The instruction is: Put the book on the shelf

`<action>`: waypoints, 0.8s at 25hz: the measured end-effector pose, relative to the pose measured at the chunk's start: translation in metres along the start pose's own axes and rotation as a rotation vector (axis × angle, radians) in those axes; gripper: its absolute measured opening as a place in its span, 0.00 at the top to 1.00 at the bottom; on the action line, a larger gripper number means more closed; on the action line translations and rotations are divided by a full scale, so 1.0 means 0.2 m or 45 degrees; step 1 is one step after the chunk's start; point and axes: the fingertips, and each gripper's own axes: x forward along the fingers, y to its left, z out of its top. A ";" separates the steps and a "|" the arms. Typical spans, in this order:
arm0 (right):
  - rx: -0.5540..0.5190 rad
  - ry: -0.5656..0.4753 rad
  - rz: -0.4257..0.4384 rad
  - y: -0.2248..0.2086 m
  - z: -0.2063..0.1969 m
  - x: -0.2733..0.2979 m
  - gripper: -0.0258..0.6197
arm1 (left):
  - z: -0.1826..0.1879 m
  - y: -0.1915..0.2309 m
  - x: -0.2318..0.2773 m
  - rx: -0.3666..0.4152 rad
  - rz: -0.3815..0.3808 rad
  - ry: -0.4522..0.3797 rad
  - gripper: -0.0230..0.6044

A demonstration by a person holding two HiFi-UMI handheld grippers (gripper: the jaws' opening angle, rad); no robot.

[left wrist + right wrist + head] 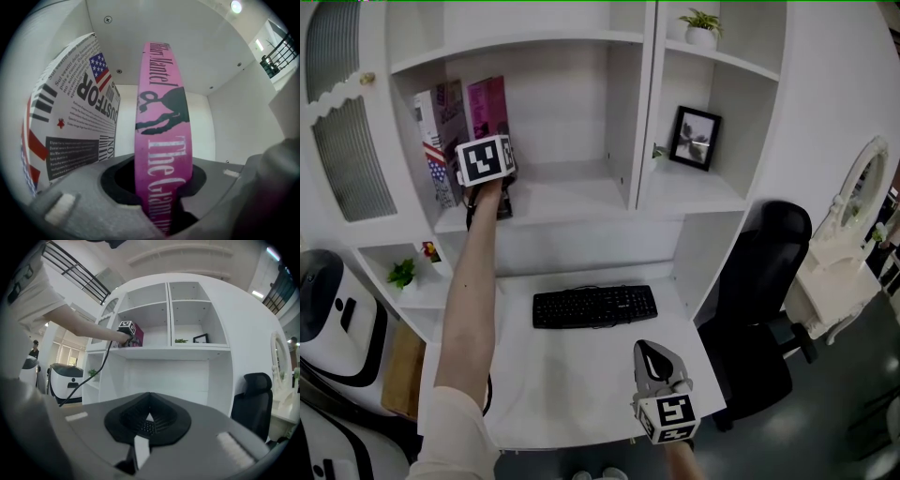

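As left tongs [161, 213] clamp the book [163, 140] upright, spine outward, right tongs [143, 437] hang closed.

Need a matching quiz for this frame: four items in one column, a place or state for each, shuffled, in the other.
1 pink book
2 keyboard
3 photo frame
4 right gripper

A shut, empty
B on the desk
C held by left gripper
D right shelf bay

Pairs: 1-C, 2-B, 3-D, 4-A
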 end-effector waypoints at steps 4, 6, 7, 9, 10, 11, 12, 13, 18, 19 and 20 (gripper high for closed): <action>0.000 -0.044 -0.006 -0.04 0.07 0.06 0.96 | 0.00 0.00 0.00 -0.003 -0.010 0.000 0.73; 0.001 -0.058 -0.022 -0.06 0.09 0.08 0.96 | 0.00 0.00 0.00 -0.004 -0.015 0.000 0.73; 0.001 -0.061 -0.030 -0.06 0.10 0.08 0.96 | 0.00 0.00 0.00 -0.003 -0.016 0.000 0.73; 0.013 -0.064 -0.032 -0.07 0.11 0.08 0.96 | 0.00 0.00 0.00 -0.003 -0.016 -0.001 0.73; 0.024 -0.064 -0.029 -0.07 0.11 0.08 0.96 | 0.00 0.01 0.00 -0.004 -0.015 0.000 0.73; 0.033 -0.063 -0.026 -0.07 0.11 0.08 0.96 | 0.00 0.01 0.00 -0.004 -0.016 0.000 0.73; 0.037 -0.061 -0.027 -0.07 0.10 0.08 0.96 | 0.00 0.00 0.00 -0.005 -0.020 0.001 0.73; 0.039 -0.057 -0.028 -0.06 0.10 0.07 0.96 | 0.00 0.00 0.00 -0.006 -0.026 0.003 0.73; 0.040 -0.057 -0.018 -0.03 0.13 0.06 0.96 | 0.02 -0.03 0.00 -0.027 -0.109 -0.010 0.59; 0.037 -0.059 -0.015 -0.02 0.14 0.05 0.96 | 0.04 -0.03 -0.01 -0.051 -0.113 -0.051 0.43; 0.035 -0.063 -0.010 0.00 0.15 0.04 0.96 | 0.07 -0.03 -0.02 -0.068 -0.113 -0.094 0.28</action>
